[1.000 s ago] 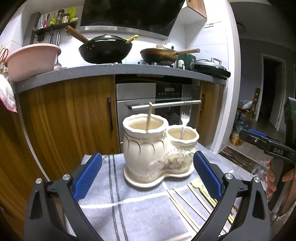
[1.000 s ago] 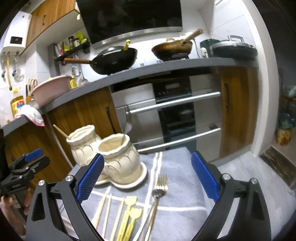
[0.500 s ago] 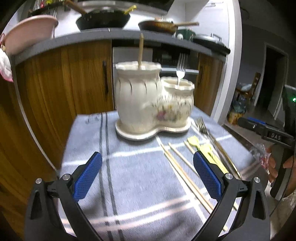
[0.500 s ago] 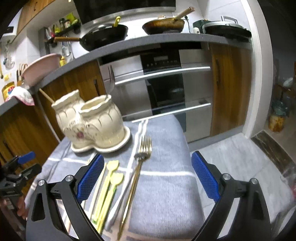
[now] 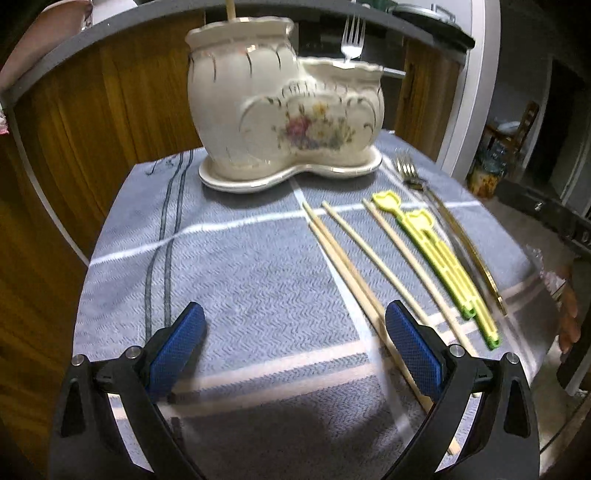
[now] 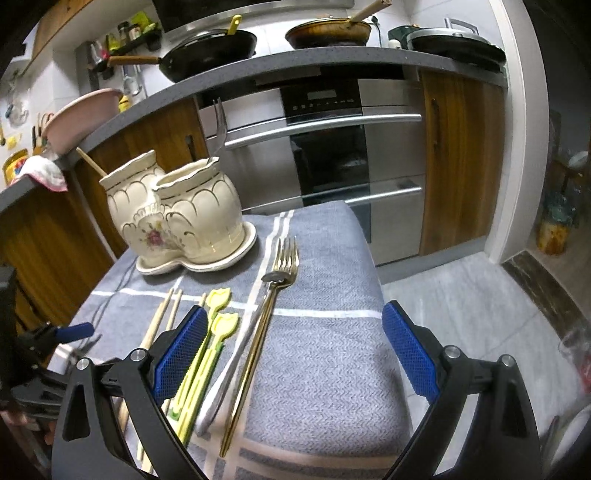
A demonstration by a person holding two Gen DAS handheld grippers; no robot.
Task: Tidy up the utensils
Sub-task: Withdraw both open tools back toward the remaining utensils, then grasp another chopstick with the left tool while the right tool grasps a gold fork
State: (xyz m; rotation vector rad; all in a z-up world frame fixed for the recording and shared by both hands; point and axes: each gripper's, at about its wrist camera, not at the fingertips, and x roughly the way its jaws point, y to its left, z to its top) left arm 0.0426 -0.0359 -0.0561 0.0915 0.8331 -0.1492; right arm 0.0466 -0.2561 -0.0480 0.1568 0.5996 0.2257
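Utensils on grey cloth (image 5: 240,266): chopsticks (image 5: 343,254), yellow-green picks (image 5: 439,254), gold fork (image 6: 258,332) (silver piece beside it), all near ceramic holder (image 5: 280,110). Holder has fork (image 5: 351,37) in the small pot. Left gripper (image 5: 295,350) and right gripper (image 6: 291,354) spread wide, empty, above cloth.

Grey worktop (image 6: 229,79) runs along the back wall, wooden cabinet doors (image 6: 461,162) below. Built-in oven (image 6: 325,147) with steel bar handles. On top: black wok (image 6: 210,50) with wooden handle, brown pan (image 6: 328,33), dark lidded pot (image 6: 456,42). Pink basin (image 6: 79,120) at the left, pink cloth (image 6: 46,173) draped over the edge. Wall shelf of bottles (image 6: 125,35). Pale tiled floor (image 6: 461,295).
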